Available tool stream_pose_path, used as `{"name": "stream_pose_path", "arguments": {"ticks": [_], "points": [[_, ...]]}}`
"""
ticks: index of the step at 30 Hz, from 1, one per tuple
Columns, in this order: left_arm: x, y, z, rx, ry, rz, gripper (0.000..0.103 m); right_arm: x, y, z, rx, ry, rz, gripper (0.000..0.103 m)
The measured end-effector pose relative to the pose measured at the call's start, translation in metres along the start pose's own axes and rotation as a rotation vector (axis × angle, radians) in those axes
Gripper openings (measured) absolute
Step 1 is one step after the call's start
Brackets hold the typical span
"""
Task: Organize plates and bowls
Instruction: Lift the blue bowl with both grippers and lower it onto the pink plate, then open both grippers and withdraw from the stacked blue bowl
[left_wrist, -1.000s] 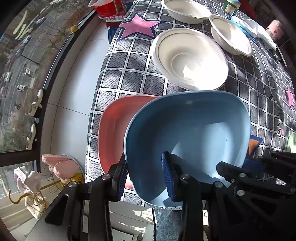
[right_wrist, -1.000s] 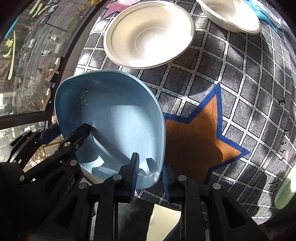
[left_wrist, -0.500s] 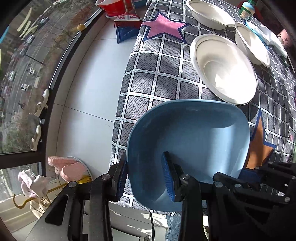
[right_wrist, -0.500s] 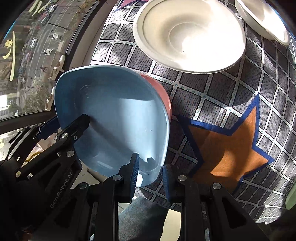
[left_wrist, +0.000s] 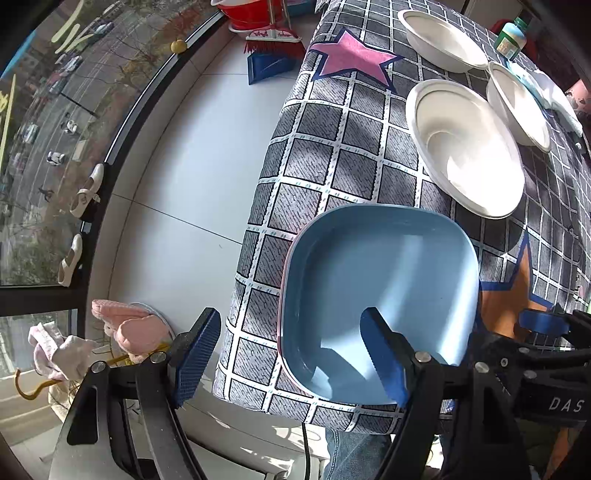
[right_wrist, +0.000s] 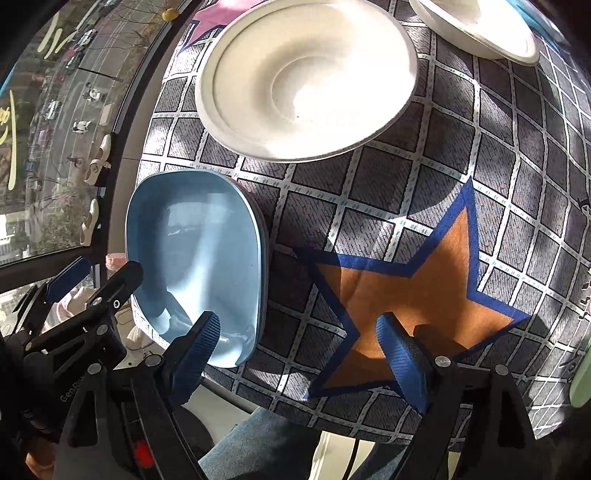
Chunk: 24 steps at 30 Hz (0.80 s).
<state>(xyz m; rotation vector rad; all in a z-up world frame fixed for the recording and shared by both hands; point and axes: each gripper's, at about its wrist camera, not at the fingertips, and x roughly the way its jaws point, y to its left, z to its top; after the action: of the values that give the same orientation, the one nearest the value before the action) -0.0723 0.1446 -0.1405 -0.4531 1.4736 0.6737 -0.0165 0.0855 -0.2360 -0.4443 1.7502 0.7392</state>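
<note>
A: Left gripper (left_wrist: 291, 354) over the near left corner of the table, jaws spreading apart, and nothing pinched. One blue pad hangs off the table edge, the other sits above the blue plate (left_wrist: 380, 299), clear of its rim as far as I can see.

B: And the right gripper (right_wrist: 310, 354) is the same story: jaws opening, wide apart, empty. Its left pad overlaps the blue plate's near corner in view, but I can't tell whether it touches.

A: What's under that blue plate? I get only a thin pink edge (left_wrist: 285, 266) along its left side. The rest is hidden.

B: From the right wrist I can't make the pink out at all, just a layered-looking rim on the right edge.

A: So the blue plate lies flat at the near left corner of the checked tablecloth (left_wrist: 332, 177), left of the orange star (right_wrist: 417, 295).

B: Count the whites. Left wrist view: one big white bowl (left_wrist: 465, 147) just beyond the blue plate, a second white bowl (left_wrist: 517, 107) to its right, a third white bowl (left_wrist: 443, 46) farther back. Three.

A: My right wrist view shows just two, and the far one is cut off at the top edge.

B: A pale green thing (right_wrist: 580, 380) pokes in at the right border, too cropped to name.

A: Far right of the table, a green-capped bottle (left_wrist: 511, 37) and a white cloth (left_wrist: 554, 99), both partly cut off.

B: Denim-clad legs (right_wrist: 258, 443) under the near edge; the person is otherwise hidden.
</note>
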Motion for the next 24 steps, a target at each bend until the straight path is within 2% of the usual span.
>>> {"name": "stream_pose_path", "arguments": {"ticks": [7, 15, 21, 22, 24], "points": [[-0.009, -0.047, -0.005, 0.123, 0.001, -0.037, 0.081, -0.006, -0.061, -0.021, 0.141, -0.002, -0.005, 0.088], [-0.020, -0.141, -0.004, 0.359, -0.002, -0.084, 0.081, -0.015, -0.116, -0.047, 0.303, -0.049, 0.006, 0.088], [-0.032, -0.215, -0.004, 0.518, -0.020, -0.114, 0.081, -0.035, -0.165, -0.073, 0.433, -0.127, -0.002, 0.088], [-0.035, -0.229, -0.005, 0.542, -0.021, -0.119, 0.081, -0.041, -0.178, -0.078, 0.458, -0.143, -0.006, 0.089], [-0.039, -0.254, -0.007, 0.586, -0.023, -0.128, 0.081, -0.050, -0.200, -0.088, 0.505, -0.171, -0.008, 0.103]]}}
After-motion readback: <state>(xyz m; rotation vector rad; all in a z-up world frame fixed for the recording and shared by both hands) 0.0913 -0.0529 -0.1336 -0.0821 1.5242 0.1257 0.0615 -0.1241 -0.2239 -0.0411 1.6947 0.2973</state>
